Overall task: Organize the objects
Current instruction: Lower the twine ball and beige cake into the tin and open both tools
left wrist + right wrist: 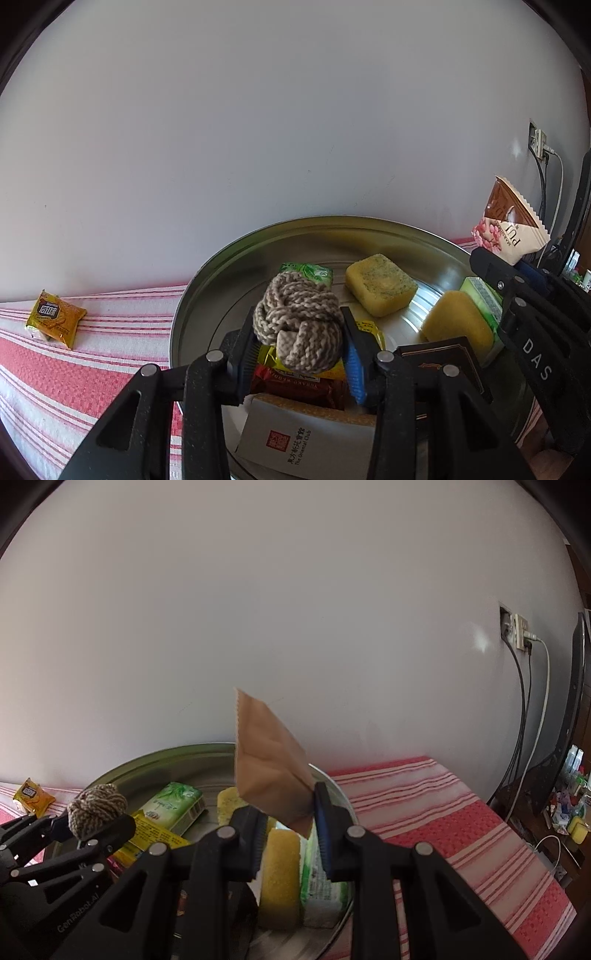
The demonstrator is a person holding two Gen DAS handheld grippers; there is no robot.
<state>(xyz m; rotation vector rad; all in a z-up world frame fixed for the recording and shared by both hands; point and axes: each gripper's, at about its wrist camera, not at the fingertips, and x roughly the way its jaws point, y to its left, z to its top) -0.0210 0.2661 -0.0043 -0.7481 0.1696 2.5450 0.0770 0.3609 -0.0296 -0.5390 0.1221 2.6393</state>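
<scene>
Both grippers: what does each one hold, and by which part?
Left gripper clamps the rope knot ball across its sides. Right gripper pinches the snack packet by its lower corner.

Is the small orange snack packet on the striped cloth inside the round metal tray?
No, the small orange snack packet lies on the red-and-white striped cloth, well left of the round metal tray.

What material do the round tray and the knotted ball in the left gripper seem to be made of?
The round tray looks like thin metal with a brushed, shiny finish: it reflects light and the items inside it. The knotted ball looks like braided cotton or similar cord, matte beige and brown: the woven strands are visible. The exact fibre cannot be told.
</scene>
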